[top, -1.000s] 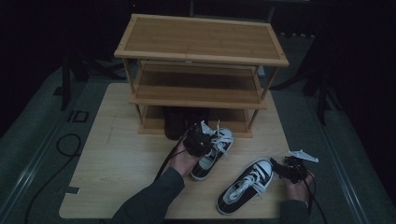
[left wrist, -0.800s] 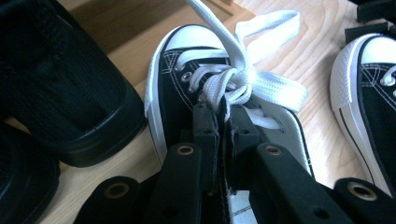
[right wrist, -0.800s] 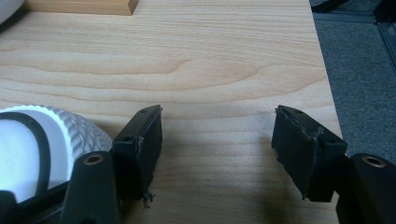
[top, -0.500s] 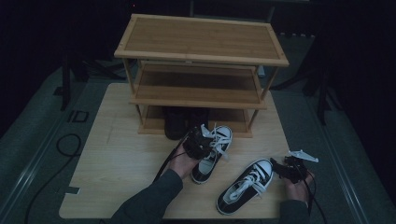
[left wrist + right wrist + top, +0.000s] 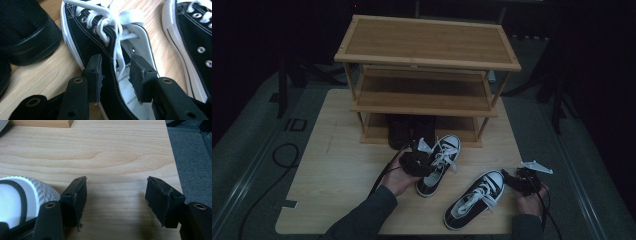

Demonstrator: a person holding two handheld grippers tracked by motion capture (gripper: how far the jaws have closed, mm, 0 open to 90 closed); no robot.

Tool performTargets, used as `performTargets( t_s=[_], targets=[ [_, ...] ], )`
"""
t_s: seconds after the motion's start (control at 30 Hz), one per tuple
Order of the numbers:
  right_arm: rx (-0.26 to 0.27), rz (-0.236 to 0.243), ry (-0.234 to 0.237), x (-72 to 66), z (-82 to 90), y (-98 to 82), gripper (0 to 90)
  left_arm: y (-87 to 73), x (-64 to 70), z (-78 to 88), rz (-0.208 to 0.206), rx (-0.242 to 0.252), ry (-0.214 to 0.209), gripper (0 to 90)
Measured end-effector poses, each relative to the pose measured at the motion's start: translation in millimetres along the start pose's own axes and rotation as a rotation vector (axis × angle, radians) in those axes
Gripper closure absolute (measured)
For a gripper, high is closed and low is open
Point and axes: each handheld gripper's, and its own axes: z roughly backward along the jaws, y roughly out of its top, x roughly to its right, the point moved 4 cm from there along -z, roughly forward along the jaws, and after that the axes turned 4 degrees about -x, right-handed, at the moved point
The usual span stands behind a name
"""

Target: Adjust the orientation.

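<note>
The left gripper (image 5: pixel 115 72) has just been opening: its jaws now straddle the side wall of the left sneaker (image 5: pixel 439 162) without pinching it. That sneaker sits on the table (image 5: pixel 337 165) before the shoe rack (image 5: pixel 427 100), apparently set down. The right gripper (image 5: pixel 116 200) gapes wide and empty beside the other sneaker (image 5: pixel 474 199).

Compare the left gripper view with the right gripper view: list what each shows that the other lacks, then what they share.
The left gripper view alone: the left gripper, jaws just opened and straddling the side wall of a black sneaker by its white laces, pads not pressing; a second sneaker; a dark shoe.

The right gripper view alone: the right gripper, open over bare wood; a white rubber toe cap; the rack's foot; grey floor.

Both share the light wooden table.
</note>
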Motion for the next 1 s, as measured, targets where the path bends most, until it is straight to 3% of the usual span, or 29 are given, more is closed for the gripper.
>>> performTargets(
  t_s=[0.23,0.6,0.8,1.0],
  targets=[
    [-0.001,-0.003,-0.006,0.2,0.3,-0.3,32.1,-14.2,-1.2,17.1,-0.015,0.023,-0.004,62.6],
    [-0.004,0.019,0.015,-5.4,10.4,7.2,37.5,-37.1,-18.5,24.3,0.015,0.004,0.027,62.1],
    [-0.034,0.028,0.004,-6.2,13.2,12.6,35.0,-45.8,-26.2,26.8,-0.010,-0.012,0.069,60.3],
    [-0.034,0.015,0.023,-9.0,22.1,15.9,36.8,-55.6,-36.0,26.3,0.012,-0.020,0.099,59.8]
  ],
)
